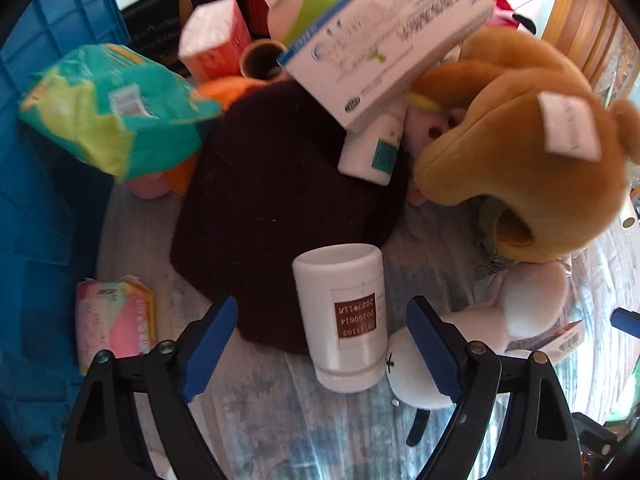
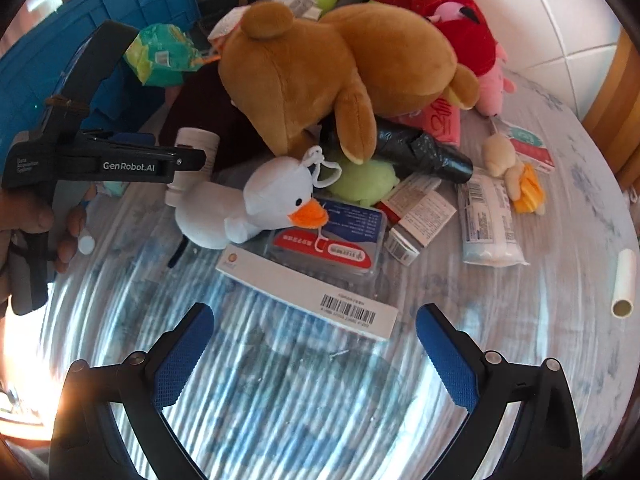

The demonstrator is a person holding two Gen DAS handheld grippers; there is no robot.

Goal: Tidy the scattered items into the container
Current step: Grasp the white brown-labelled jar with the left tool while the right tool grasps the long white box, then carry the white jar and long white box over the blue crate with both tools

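Observation:
A white pill bottle with a brown label stands between the open fingers of my left gripper, not clamped; it also shows in the right wrist view behind the left gripper. A blue crate stands at the left, also seen in the right wrist view. A brown plush bear tops the pile. A white duck plush lies on a flat white box. My right gripper is open and empty above the tablecloth.
A dark brown hat, a green wipes pack, a white medicine box and a pink tissue pack surround the bottle. A black rolled umbrella, a white tube, a paper roll and small boxes lie right.

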